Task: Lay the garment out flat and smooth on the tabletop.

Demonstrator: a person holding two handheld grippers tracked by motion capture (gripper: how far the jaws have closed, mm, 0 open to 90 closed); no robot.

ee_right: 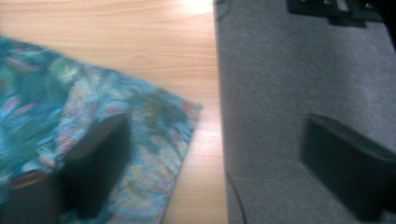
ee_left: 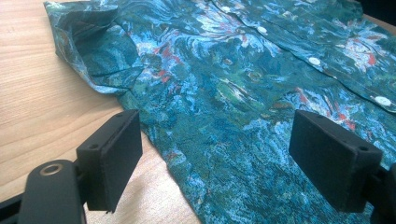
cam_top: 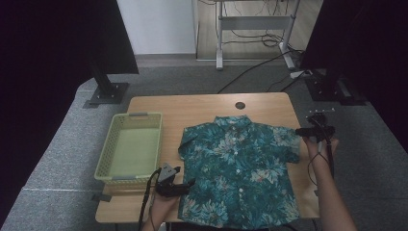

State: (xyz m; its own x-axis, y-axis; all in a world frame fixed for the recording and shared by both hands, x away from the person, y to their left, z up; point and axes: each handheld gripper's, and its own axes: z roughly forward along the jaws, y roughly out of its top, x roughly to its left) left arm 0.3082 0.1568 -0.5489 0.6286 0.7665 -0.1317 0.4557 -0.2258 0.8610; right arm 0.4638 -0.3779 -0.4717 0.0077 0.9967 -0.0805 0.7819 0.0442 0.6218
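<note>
Lying flat across the wooden table [cam_top: 202,108], the floral shirt [cam_top: 238,168] is spread face up, buttoned, collar toward the far edge and hem toward the person. It occupies the middle and right of the tabletop; its right sleeve reaches the table's right edge. A pale green basket [cam_top: 108,161] stands just left of the shirt, apart from it.

The left gripper [cam_top: 185,185] rests at the shirt's near left corner. In the left gripper view its jaws stand wide, one over bare wood and one over the cloth, with the shirt's left edge [ee_left: 154,140] running between them; the pads do not press on the fabric.

The right gripper [cam_top: 300,131] hovers at the tip of the right sleeve [ee_right: 154,135]. In the right gripper view, which is blurred, its jaws are parted wide, one above the sleeve and one out over the grey floor beyond the table edge. Nothing is clamped between them.

Judgement: the garment appears to be laid out and smoothed, with folding not yet begun; the work is at an early stage. The next move likely calls for each gripper to close on a thin single layer of cloth, right on the sleeve tip and left on the side hem. The risk is pinching wood, or missing the fabric.
</note>
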